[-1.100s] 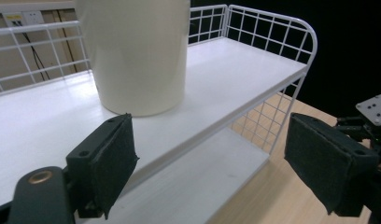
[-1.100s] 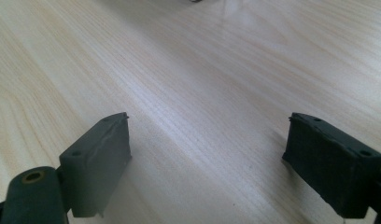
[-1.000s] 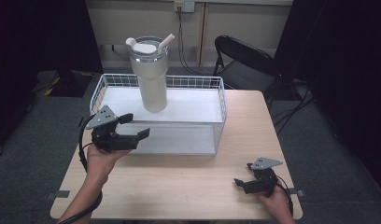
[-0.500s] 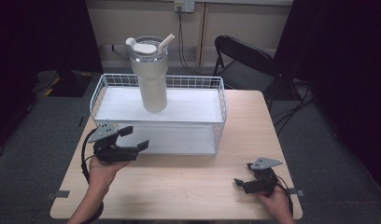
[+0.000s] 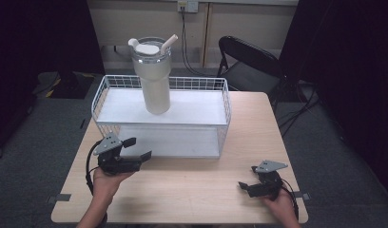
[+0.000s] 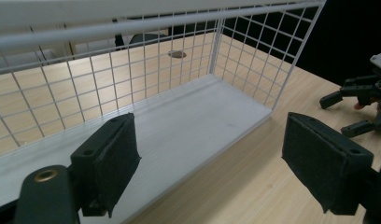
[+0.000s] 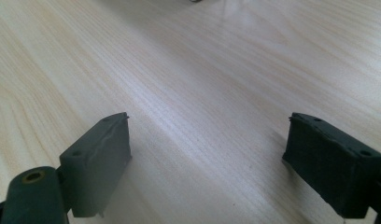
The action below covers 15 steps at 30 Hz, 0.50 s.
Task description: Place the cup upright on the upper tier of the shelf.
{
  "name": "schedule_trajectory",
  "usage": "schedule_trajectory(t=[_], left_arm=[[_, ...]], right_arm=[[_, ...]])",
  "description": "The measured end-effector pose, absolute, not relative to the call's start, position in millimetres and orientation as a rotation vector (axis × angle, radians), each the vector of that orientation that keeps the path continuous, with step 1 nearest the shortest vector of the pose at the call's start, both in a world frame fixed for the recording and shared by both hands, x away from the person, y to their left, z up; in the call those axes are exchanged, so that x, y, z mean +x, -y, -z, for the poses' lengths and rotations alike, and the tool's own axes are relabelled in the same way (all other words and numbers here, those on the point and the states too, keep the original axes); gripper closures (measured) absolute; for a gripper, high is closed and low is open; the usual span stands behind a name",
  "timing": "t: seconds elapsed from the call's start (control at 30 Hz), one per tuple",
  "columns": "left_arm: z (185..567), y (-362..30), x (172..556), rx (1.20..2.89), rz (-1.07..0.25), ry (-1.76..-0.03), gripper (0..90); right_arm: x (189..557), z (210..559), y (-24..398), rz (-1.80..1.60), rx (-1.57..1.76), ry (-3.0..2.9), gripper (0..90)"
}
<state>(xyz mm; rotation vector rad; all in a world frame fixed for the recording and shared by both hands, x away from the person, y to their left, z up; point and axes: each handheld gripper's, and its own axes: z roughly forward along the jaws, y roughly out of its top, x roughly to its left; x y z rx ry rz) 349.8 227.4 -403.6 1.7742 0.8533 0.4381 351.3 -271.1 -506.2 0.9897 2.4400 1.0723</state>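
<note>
Two grippers are low over the wooden table [image 5: 192,190]. The left gripper [image 5: 137,148] is just in front of the white wire basket [image 5: 161,124], and its jaws have just been closing a bit (still apart, nothing between them). The right gripper [image 5: 248,177] has wide jaws and holds nothing. A tall cup [image 5: 156,80] stands upright inside the basket.

- Counter [image 5: 192,190]: light wood-grain top, rectangular, standing on grey carpet floor [image 5: 35,156]
- White wire basket [image 5: 224,109]: sits on the counter's far half, solid white floor inside
- Cream tumbler [image 5: 154,76]: upright in the basket, left of centre, lidded, with a straw
- Right tool [image 5: 249,186]: resting low at the counter's near right corner
</note>
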Motion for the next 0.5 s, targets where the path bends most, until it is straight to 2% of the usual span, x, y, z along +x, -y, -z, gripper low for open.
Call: schedule_trajectory(t=[0.5], left_arm=[[434, -228, 347, 1.817, -0.427, -0.867, 17.4]], right_arm=[[351, 506, 271, -1.072, 0.99, -2.44, 13.4]])
